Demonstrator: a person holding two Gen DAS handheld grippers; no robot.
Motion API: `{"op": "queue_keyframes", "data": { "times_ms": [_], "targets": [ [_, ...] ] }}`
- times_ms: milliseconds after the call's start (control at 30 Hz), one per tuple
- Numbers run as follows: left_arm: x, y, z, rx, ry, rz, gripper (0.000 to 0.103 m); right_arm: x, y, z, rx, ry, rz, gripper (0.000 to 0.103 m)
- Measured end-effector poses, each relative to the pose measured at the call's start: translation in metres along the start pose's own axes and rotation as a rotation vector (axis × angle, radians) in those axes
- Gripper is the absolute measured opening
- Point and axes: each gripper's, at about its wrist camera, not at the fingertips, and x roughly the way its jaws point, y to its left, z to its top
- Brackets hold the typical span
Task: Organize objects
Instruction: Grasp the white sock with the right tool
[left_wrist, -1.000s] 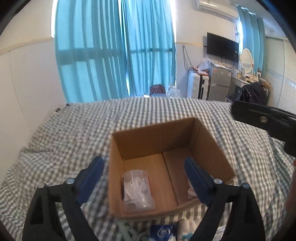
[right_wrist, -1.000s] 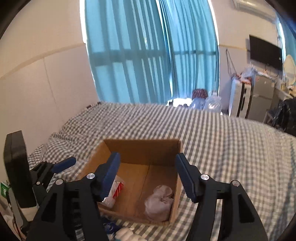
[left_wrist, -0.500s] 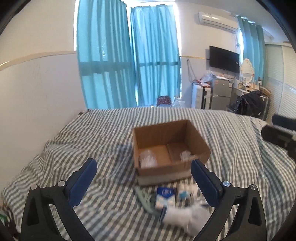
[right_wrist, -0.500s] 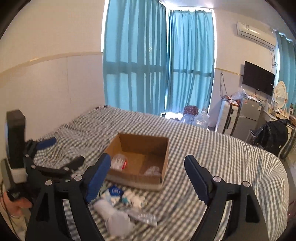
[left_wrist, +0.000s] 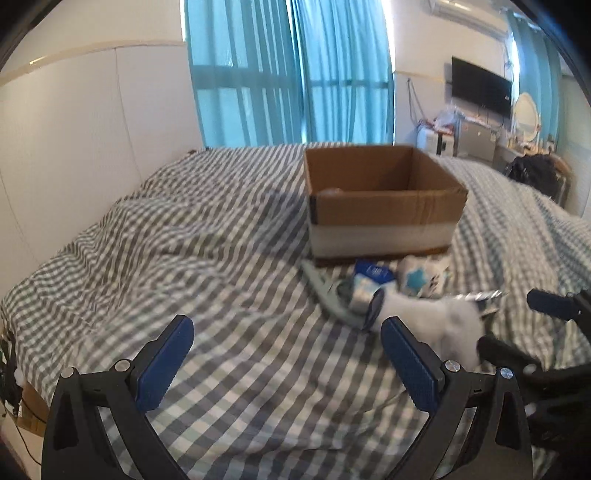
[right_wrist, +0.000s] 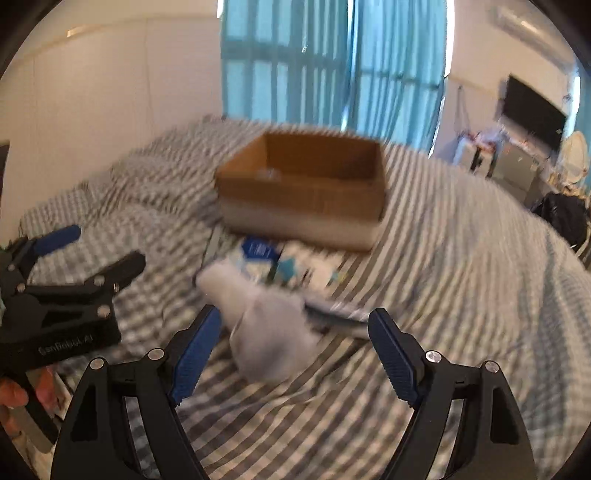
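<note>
A bed (left_wrist: 207, 258) under a grey-and-white checked cover carries an open cardboard box (left_wrist: 384, 210). Just before the box lies a blurred heap: a blue-topped packet (left_wrist: 373, 275), a white patterned pack (left_wrist: 421, 280), a grey-green flat piece (left_wrist: 325, 291) and a white soft bundle (left_wrist: 432, 317).

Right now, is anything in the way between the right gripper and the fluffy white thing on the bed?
Nothing visible. The right gripper is open and the white item lies on the checked bedspread just ahead of its fingers, with only bare bedspread between.
</note>
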Motion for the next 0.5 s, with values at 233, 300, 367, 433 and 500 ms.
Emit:
{"op": "queue_keyframes", "data": {
  "times_ms": [233, 300, 367, 433, 500],
  "targets": [
    [0.025, 0.003, -0.013, 0.004, 0.042, 0.008, 0.103, 0.056, 0.007, -0.016, 0.004, 0.119, 0.043, 0.082],
    [0.031, 0.006, -0.016, 0.006, 0.055, 0.008, 0.103, 0.065, 0.009, -0.016, 0.005, 0.137, 0.053, 0.08],
    [0.033, 0.006, -0.017, 0.007, 0.061, 0.008, 0.103, 0.073, 0.009, -0.018, 0.002, 0.156, 0.048, 0.076],
    [0.034, 0.004, -0.018, 0.011, 0.066, 0.01, 0.103, 0.077, 0.011, -0.021, -0.016, 0.17, 0.036, 0.067],
    [0.034, 0.002, -0.018, 0.018, 0.066, 0.019, 0.103, 0.077, 0.011, -0.024, -0.021, 0.173, 0.041, 0.058]
  ]
}}
